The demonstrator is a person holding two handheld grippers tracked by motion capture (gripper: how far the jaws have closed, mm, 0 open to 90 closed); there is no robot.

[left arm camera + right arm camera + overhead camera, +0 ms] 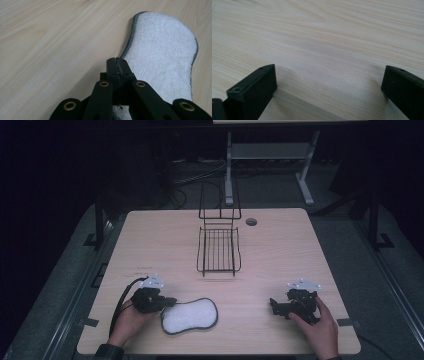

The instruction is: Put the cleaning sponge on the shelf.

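Broadly: wooden table (280, 250), wire rack (218, 251) at far centre. White pad (190, 315) (grey-edged) lies flat near front edge, left of middle. Left gripper (172, 301) at pad's left end, jaws pressed together, perhaps pinching its rim. Right gripper (273, 305) well apart, jaws spread over bare wood.

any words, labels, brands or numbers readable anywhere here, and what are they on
None can be read.
A faint dark line of marks on the table, just left of the wire rack, may be print: too small and blurred to read.
The white pad with its grey edge carries no label or tag that shows.
The left gripper and right gripper show no lettering on their jaws.
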